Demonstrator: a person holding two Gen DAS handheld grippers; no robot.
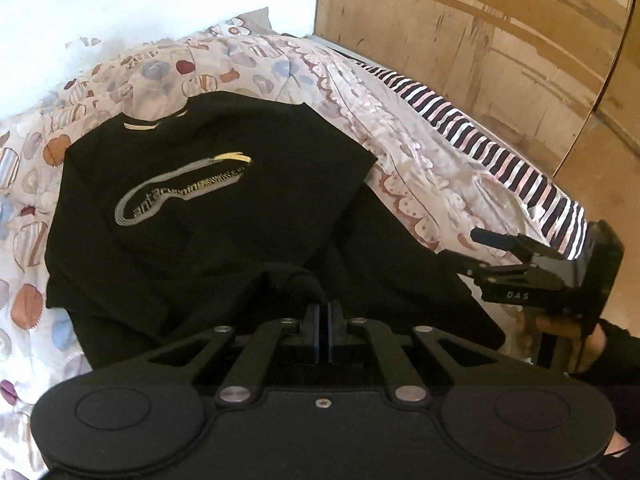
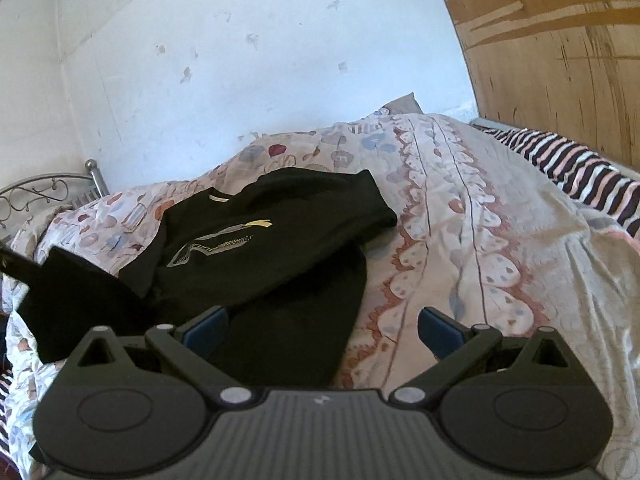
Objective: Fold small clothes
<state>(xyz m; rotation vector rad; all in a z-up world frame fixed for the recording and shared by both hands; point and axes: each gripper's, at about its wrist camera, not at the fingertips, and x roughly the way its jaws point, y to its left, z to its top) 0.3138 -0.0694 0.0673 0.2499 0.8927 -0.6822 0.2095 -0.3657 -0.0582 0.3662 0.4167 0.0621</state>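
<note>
While the black T-shirt (image 1: 208,200) lies print-up on the patterned bedspread (image 2: 480,208), the left gripper (image 1: 322,312) has its jaws clamped together on a bunched fold of the shirt's near hem. The right gripper (image 2: 322,322), held in a hand (image 1: 560,332) beside the shirt's edge, has its jaws wide apart, gripping nothing.

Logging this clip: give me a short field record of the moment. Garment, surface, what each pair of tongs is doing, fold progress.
garment: black T-shirt, grey and yellow print facing up
surface: patterned bedspread on a bed
left tongs: shut on a bunched fold of the shirt's near edge
right tongs: open, nothing between them, over the shirt's near right part
background: striped cloth along the far bed edge
fold progress: near part lifted; shirt not yet folded flat
</note>
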